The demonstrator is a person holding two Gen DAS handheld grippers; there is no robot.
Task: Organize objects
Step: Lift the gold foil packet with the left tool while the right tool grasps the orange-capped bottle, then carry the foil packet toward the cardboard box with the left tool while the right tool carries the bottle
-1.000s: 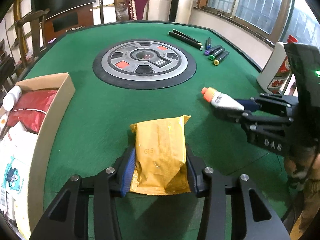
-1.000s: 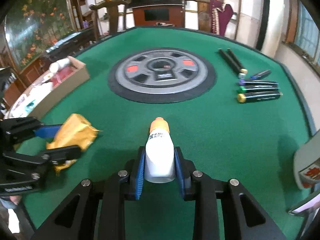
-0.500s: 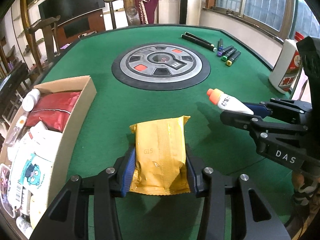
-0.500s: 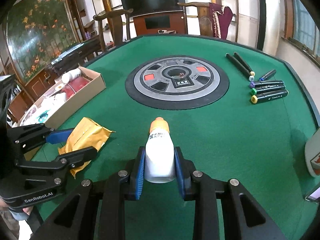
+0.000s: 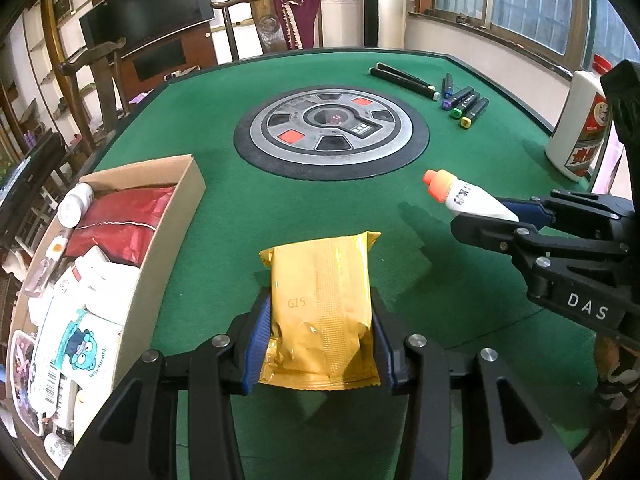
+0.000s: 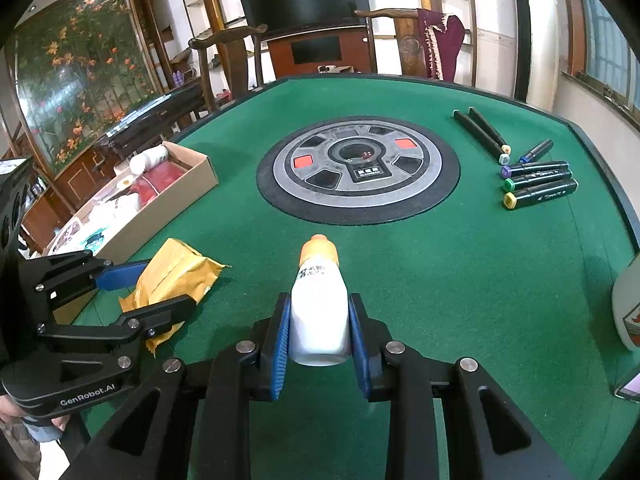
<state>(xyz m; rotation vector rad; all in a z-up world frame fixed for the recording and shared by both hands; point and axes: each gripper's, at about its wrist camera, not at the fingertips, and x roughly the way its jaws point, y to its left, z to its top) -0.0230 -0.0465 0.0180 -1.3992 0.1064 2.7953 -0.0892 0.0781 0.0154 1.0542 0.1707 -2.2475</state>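
Pretty bright on my end, daylight from the windows (image 5: pixel 520 4) to my right. Soft shadows on the green felt (image 5: pixel 256 208), sharp focus, heavy fisheye bending and black corners.

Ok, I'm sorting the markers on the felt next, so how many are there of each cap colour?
Pale-capped markers: 2
Blue-capped marker: 1
Purple-capped marker: 1
Green-capped marker: 1
Yellow-capped marker: 1
Total: 6
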